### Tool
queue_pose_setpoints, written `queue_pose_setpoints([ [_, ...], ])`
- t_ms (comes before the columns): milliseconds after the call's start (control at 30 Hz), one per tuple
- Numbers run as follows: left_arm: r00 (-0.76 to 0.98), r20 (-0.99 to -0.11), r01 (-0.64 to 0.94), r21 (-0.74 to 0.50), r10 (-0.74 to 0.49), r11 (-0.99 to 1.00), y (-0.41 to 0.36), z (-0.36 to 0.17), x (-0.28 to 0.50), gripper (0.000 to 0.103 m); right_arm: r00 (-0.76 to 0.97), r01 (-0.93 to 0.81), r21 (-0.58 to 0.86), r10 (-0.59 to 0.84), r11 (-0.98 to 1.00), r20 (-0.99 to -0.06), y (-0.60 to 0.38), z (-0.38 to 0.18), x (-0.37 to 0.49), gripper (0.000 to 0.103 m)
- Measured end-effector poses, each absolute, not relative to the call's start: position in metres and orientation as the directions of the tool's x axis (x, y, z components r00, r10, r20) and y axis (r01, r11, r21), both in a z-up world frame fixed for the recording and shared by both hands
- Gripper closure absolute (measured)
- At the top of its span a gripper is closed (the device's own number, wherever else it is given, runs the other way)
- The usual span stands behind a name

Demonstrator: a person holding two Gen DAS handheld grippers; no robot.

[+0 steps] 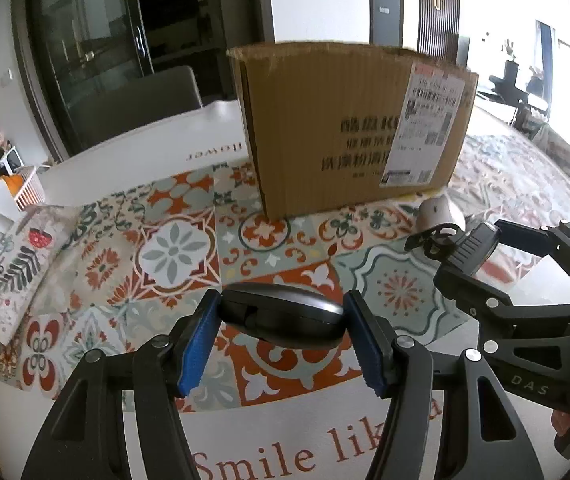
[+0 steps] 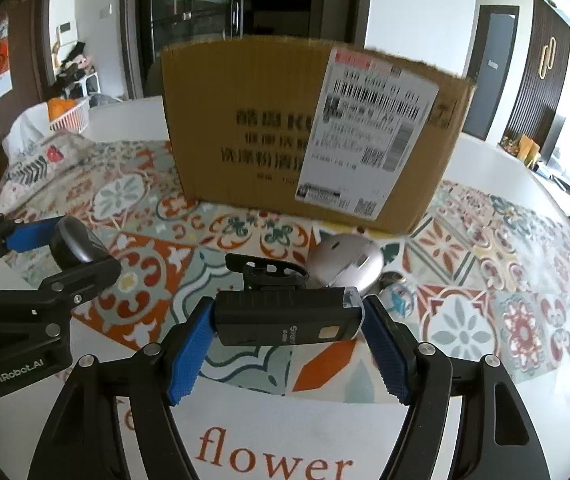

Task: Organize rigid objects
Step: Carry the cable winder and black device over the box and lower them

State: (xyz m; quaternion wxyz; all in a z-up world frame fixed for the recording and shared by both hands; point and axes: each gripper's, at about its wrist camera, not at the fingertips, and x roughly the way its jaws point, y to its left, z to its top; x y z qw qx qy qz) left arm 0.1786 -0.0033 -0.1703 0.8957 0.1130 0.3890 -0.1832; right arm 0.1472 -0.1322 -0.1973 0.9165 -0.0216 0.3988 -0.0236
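Note:
My left gripper (image 1: 283,318) is shut on a black computer mouse (image 1: 281,314), held above the patterned tablecloth; it also shows in the right wrist view (image 2: 73,246). My right gripper (image 2: 287,318) is shut on a black bike light (image 2: 285,318) with a mount clip; it shows in the left wrist view (image 1: 473,248) too. A silver mouse (image 2: 349,262) lies on the cloth just before the open cardboard box (image 2: 305,128), which stands ahead of both grippers. The box's inside is hidden.
The table (image 1: 157,140) is white with a tiled-pattern cloth (image 1: 173,248). A folded patterned cloth (image 1: 17,256) and a white basket (image 1: 31,188) sit at the far left. A grey chair (image 1: 137,100) stands behind the table.

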Motion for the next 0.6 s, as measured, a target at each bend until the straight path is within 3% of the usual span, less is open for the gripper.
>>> queue_pose_setpoints([
  [600, 0.71, -0.645, 0.402, 0.042, -0.282, 0.914, -0.019, -0.083, 0.163, 0.041, 0.785, 0.05, -0.068, -0.082, 0.996, -0.615, -0.148, -0.104, 0.126, 0.03],
])
